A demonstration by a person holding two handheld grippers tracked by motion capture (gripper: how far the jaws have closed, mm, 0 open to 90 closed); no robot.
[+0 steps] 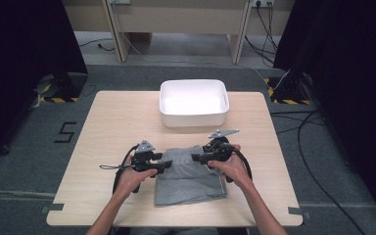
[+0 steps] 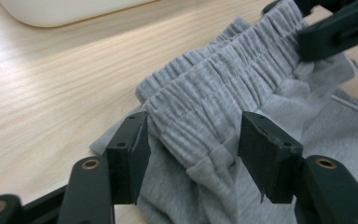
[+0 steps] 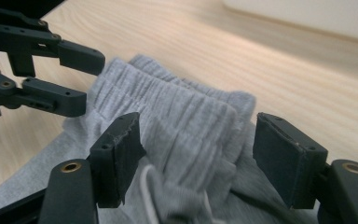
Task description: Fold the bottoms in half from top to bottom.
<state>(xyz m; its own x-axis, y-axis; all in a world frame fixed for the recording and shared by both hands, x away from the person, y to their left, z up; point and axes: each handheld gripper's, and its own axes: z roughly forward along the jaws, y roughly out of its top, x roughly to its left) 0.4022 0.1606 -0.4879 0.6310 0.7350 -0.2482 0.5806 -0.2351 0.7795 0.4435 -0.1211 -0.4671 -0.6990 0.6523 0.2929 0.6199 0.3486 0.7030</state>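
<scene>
Left gripper (image 2: 191, 154) jaws apart astride grey shorts (image 1: 188, 176) waistband, right gripper (image 3: 198, 154) likewise parted, white bin (image 1: 194, 103) beyond, bare table (image 1: 112, 122) leftward.

Soft, even overhead light; far background blurred in both gripper views.

A light wooden table (image 1: 107, 127) stands on grey carpet (image 1: 24, 147) between black curtains (image 1: 24, 44).

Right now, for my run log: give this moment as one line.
shorts: folded, on table | left tongs: open, astride waistband | right tongs: open, astride waistband | bin: empty
</scene>
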